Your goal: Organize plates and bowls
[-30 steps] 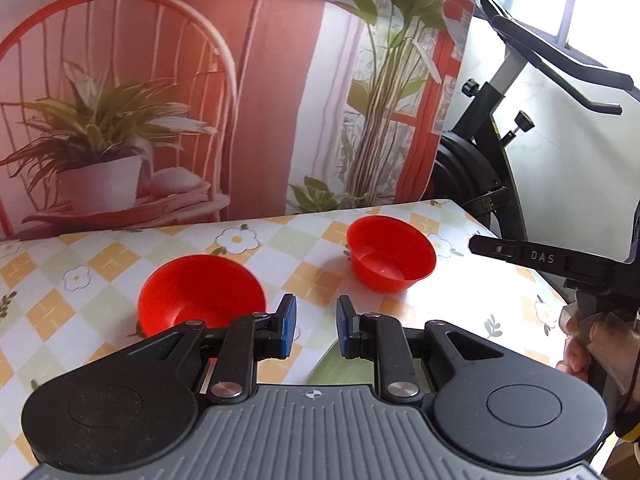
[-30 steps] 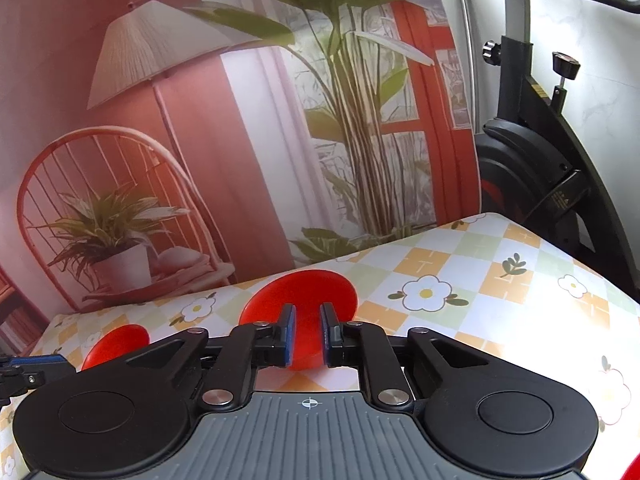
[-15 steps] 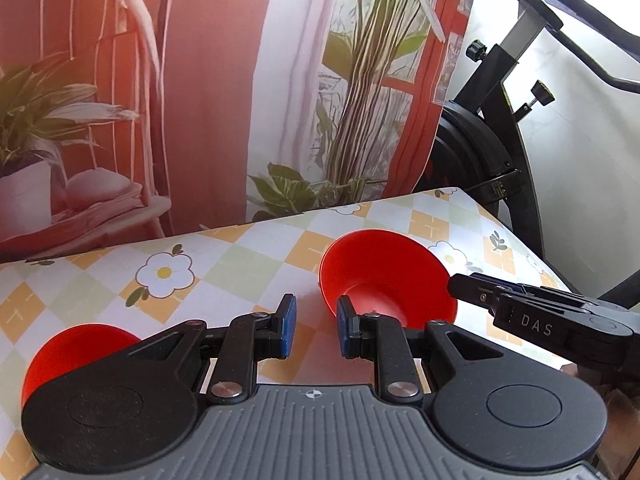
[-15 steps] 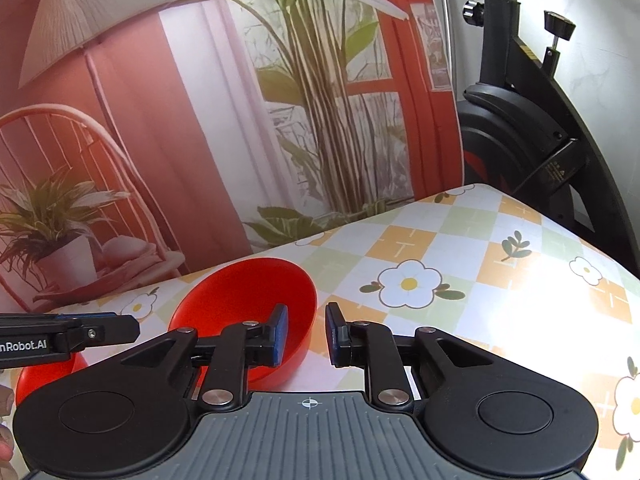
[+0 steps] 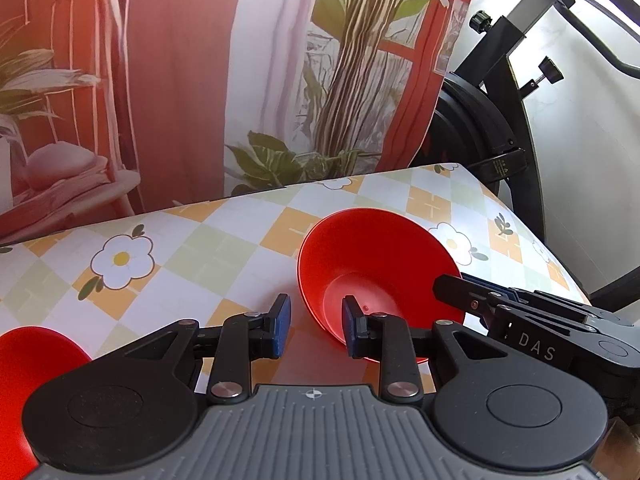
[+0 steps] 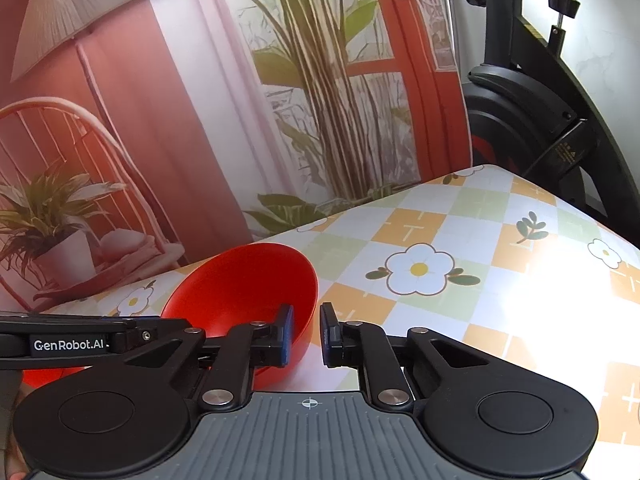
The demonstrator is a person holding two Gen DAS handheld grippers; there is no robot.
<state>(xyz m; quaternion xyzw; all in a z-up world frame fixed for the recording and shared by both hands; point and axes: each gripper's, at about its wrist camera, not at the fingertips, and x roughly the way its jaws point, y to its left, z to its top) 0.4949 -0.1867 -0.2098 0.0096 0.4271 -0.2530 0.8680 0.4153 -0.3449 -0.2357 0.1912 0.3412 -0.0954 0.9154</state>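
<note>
A red bowl point(image 5: 372, 264) point(image 6: 248, 280) rests on the flower-patterned tablecloth point(image 5: 208, 252). My left gripper point(image 5: 314, 326) is open at the bowl's near left rim, its right finger in front of the bowl's inside. My right gripper point(image 6: 308, 334) is open with a narrow gap, and the bowl's right wall stands between its fingers. In the left wrist view the right gripper point(image 5: 452, 284) reaches the bowl's right rim. A second red bowl point(image 5: 32, 360) point(image 6: 44, 376) lies to the left, partly hidden.
A printed backdrop point(image 5: 180, 80) with plants and a chair stands along the table's far edge. An exercise bike point(image 5: 492, 140) point(image 6: 532, 120) stands beyond the table's right corner. The tablecloth point(image 6: 480, 260) stretches bare to the right of the bowl.
Both grippers have closed in on the right-hand bowl from either side. The left fingers have spread wider. The right fingers have narrowed a little around the bowl's rim.
</note>
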